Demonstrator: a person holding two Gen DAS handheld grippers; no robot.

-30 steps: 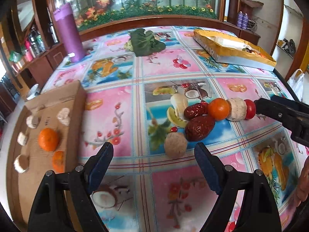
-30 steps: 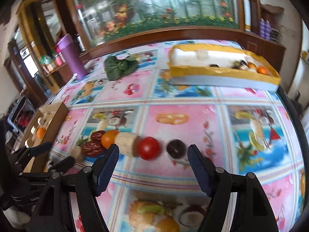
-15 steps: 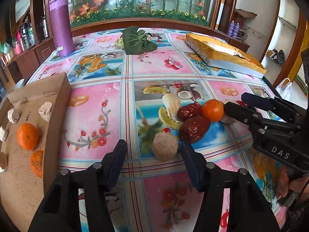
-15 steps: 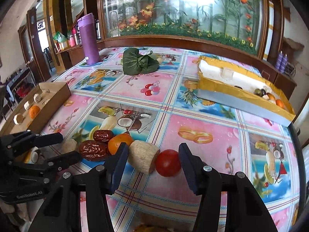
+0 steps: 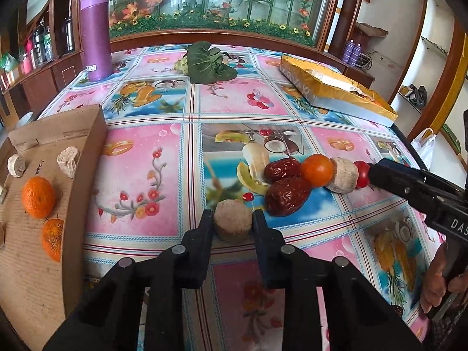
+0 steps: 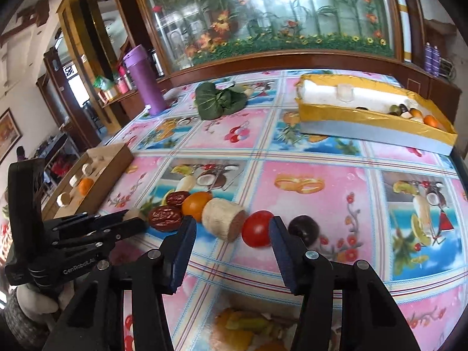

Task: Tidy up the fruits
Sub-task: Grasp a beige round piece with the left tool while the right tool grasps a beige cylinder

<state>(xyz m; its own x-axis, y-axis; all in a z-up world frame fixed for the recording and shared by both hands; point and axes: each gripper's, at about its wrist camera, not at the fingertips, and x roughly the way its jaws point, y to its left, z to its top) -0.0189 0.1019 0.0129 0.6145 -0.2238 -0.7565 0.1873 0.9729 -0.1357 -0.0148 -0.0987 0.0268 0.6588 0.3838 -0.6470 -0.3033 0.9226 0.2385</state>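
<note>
Left wrist view: left gripper [image 5: 232, 228] low centre, fingers clamped on a beige round chunk [image 5: 232, 223] resting on the fruit-print tablecloth [image 5: 140, 175]. Only this view shows the cardboard box [image 5: 84, 158] interior at left edge: two oranges [image 5: 38, 196], pale chunks. Right gripper [image 5: 377, 172] enters from right edge, tip beside the cherry tomato [image 5: 362, 172].

Right wrist view: right gripper [image 6: 229, 229] jaws closing, part-way, around the cut beige cylinder [image 6: 220, 219] and cherry tomato [image 6: 257, 228]; right pad touches the tomato, left pad looks clear. Only here: dark plum [image 6: 304, 229] right of the pad, and contents of the yellow tray [image 6: 374, 117] upper right. Dates [image 6: 165, 218] and orange [image 6: 196, 203] sit left of the cylinder.

Versus a second ago: left jaws were wide with the chunk untouched between them, now pinched. Right jaws narrower, closer to the tomato.
</note>
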